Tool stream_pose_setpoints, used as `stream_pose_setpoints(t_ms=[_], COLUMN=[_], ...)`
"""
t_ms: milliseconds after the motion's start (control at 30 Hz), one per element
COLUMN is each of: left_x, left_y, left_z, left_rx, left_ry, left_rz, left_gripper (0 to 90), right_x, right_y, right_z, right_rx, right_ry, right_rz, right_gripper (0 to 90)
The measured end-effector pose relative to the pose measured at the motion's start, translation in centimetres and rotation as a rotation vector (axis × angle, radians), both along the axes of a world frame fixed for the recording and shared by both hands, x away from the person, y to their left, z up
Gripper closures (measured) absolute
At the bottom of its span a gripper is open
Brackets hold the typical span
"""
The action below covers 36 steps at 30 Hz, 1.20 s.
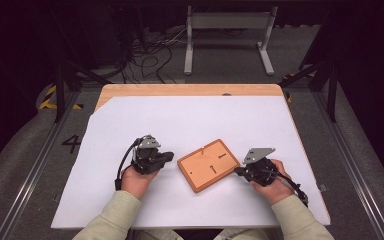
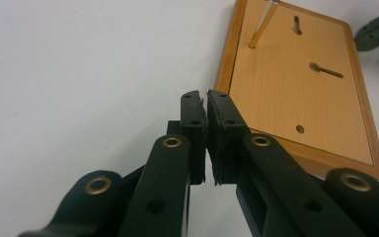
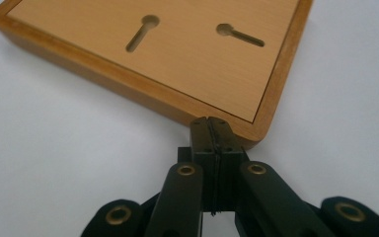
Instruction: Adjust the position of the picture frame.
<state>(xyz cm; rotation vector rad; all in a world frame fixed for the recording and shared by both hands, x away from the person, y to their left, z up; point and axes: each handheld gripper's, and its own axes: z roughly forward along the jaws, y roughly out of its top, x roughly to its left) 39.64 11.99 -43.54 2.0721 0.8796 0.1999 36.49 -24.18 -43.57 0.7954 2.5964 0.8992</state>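
A flat wooden board (image 1: 208, 165) with a raised rim and two keyhole slots lies at an angle on the white sheet. In the left gripper view the board (image 2: 296, 94) lies just right of my left gripper (image 2: 206, 98), whose jaws stand together with nothing between them. A thin brass-coloured rod (image 2: 262, 24) stands slanted near the board's far edge. In the high view my left gripper (image 1: 169, 157) rests a short way left of the board. My right gripper (image 1: 239, 171) sits at the board's right corner. Its shut tips (image 3: 211, 123) meet the rim at the corner of the board (image 3: 177, 54).
A white sheet (image 1: 195, 120) covers most of the wooden table (image 1: 190, 90). Wide bare sheet lies behind and to both sides of the board. Beyond the far edge are floor cables (image 1: 150, 55) and a grey metal stand (image 1: 227, 35).
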Motion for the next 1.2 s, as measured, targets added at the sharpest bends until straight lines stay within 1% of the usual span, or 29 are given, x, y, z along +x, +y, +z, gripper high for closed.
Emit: stream_pose_setpoints(t_ms=[167, 233, 267, 300, 333, 400, 433, 500, 600, 633, 667, 700, 733, 767, 800, 833, 867, 900, 933, 1000, 1067, 1133, 1167, 1200], left_x=[0.3, 0.6, 0.8, 1.0, 1.2, 1.7, 1.7, 1.9, 2.4, 2.4, 2.4, 2.4, 2.4, 1.9, 1.9, 1.6, 1.3, 0.9, 0.5, -0.3, -1.0, -1.8, -2.1, -2.1], left_y=[-0.4, -0.7, -0.9, -1.1, -1.4, -2.0, -2.0, -2.5, -2.6, -2.7, -2.8, -2.8, -2.8, -3.2, -3.2, -3.4, -3.6, -3.7, -3.9, -4.2, -4.6, -5.2, -5.6, -5.6], left_z=[-0.4, -0.6, -0.6, -0.7, -0.8, -1.1, -1.1, -1.5, -1.9, -1.9, -1.9, -1.9, -2.0, -2.0, -2.0, -1.8, -1.7, -1.7, -1.7, -1.7, -1.7, -1.6, -1.6, -1.6], left_rx=[0.011, 0.014, 0.018, 0.017, 0.023, 0.036, 0.036, 0.066, 0.076, 0.091, 0.091, 0.091, 0.089, 0.103, 0.103, 0.12, 0.124, 0.122, 0.114, 0.104, 0.116, 0.133, 0.137, 0.137], left_ry=[0.009, 0.013, 0.01, 0.013, 0.014, 0.038, 0.038, 0.043, 0.078, 0.076, 0.086, 0.086, 0.107, 0.12, 0.12, 0.124, 0.136, 0.143, 0.163, 0.182, 0.187, 0.185, 0.186, 0.186], left_rz=[-0.001, 0.003, -0.003, 0.004, 0.002, -0.006, -0.006, -0.002, -0.008, -0.015, -0.023, -0.023, -0.049, -0.086, -0.086, -0.108, -0.126, -0.143, -0.156, -0.184, -0.208, -0.244, -0.254, -0.254], left_gripper=[86.1, 86.6, 86.9, 87.3, 87.6, 89.4, 89.5, 89.6, 89.7, 89.8, 89.9, 89.8, 89.8, 89.9, 89.9, 89.9, 89.9, 89.9, 89.9, 89.9, 89.9, 89.9, 89.9, 89.9], right_x=[2.1, 2.3, 2.3, 2.2, 2.1, 1.7, 1.7, 1.4, 1.3, 1.2, 1.2, 1.2, 1.2, 1.2, 1.2, 1.2, 1.2, 1.1, 1.1, 1.1, 1.1, 1.1, 1.1, 1.1], right_y=[0.3, 0.6, 0.6, 0.7, 0.6, 0.3, 0.3, -0.3, -1.4, -1.8, -2.1, -2.4, -2.4, -2.8, -2.8, -3.0, -3.2, -3.4, -3.6, -3.9, -4.1, -4.2, -4.2, -4.2], right_z=[-0.1, -0.1, -0.1, 0.0, 0.1, 0.6, 0.6, 1.1, 1.5, 1.6, 1.6, 1.7, 1.7, 1.9, 1.9, 2.0, 2.1, 2.2, 2.3, 2.4, 2.5, 2.5, 2.5, 2.5], right_rx=[0.007, 0.006, 0.005, -0.001, 0.002, 0.013, 0.013, 0.029, 0.054, 0.062, 0.067, 0.07, 0.07, 0.081, 0.081, 0.084, 0.087, 0.091, 0.093, 0.098, 0.099, 0.099, 0.099, 0.099], right_ry=[-0.025, -0.037, -0.043, -0.048, -0.052, -0.063, -0.063, -0.071, -0.064, -0.061, -0.059, -0.058, -0.058, -0.06, -0.06, -0.061, -0.062, -0.063, -0.064, -0.063, -0.061, -0.057, -0.056, -0.056], right_rz=[-0.068, -0.089, -0.093, -0.099, -0.1, -0.106, -0.106, -0.123, -0.161, -0.172, -0.182, -0.191, -0.191, -0.203, -0.203, -0.21, -0.217, -0.221, -0.226, -0.235, -0.239, -0.244, -0.245, -0.245], right_gripper=[90.0, 90.0, 90.0, 90.0, 90.0, 90.0, 90.0, 90.0, 90.0, 90.0, 90.0, 90.0, 90.0, 90.0, 90.0, 90.0, 90.0, 90.0, 90.0, 90.0, 90.0, 90.0, 90.0, 90.0])
